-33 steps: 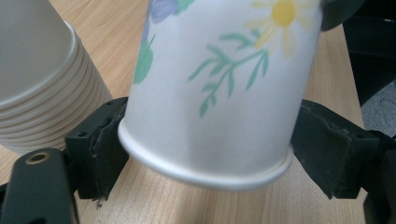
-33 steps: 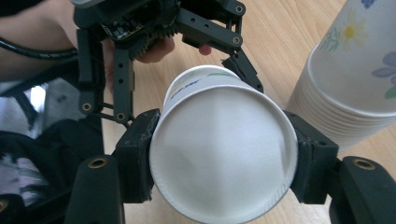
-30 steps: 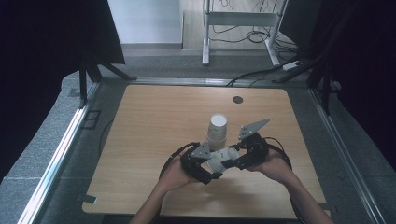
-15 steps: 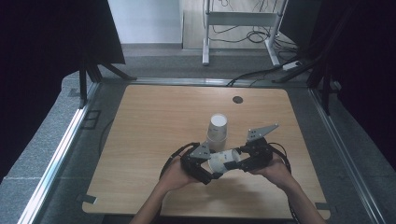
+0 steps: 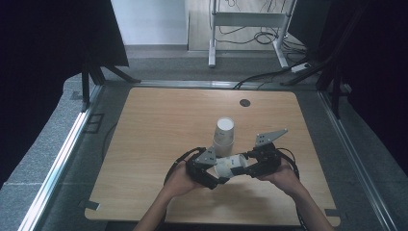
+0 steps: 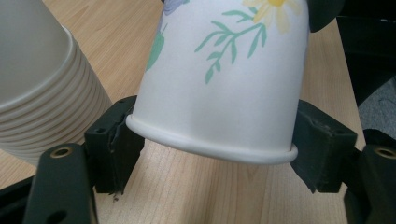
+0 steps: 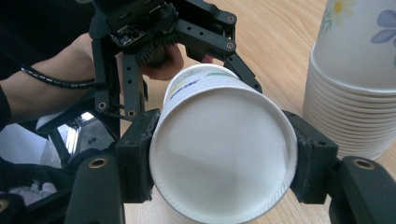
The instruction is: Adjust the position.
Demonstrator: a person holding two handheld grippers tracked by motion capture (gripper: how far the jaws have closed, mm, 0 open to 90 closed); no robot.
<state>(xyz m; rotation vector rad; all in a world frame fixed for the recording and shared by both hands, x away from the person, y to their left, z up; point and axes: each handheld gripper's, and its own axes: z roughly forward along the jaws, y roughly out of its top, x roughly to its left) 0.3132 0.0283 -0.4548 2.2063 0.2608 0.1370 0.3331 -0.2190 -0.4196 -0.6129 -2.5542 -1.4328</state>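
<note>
Two grippers meet over the near middle of one wooden table (image 5: 144,144), and between them lies one loose paper cup (image 5: 230,165), on its side, printed with flowers and green leaves; from the left, one hand (image 5: 175,182) holds the left gripper (image 5: 217,173), whose jaws have just been closing with the cup between them; in the left gripper view both black pads sit against the cup's rolled rim end, one on each side, so the jaws are narrowed onto the cup and not fully closed; next comes the cup itself, off the tabletop and spanning the gap between the two tools, just in front of one upright stack (image 5: 224,137) of nested cups, too many ribs to count surely; in the right gripper view roughly a dozen rims show on the stack; to the right, the right gripper (image 5: 243,163), in the other hand (image 5: 284,175), clamps the cup's flat base end, its two pads pressed on opposite sides; one dark round spot (image 5: 245,102) sits near the table's far edge.
</note>
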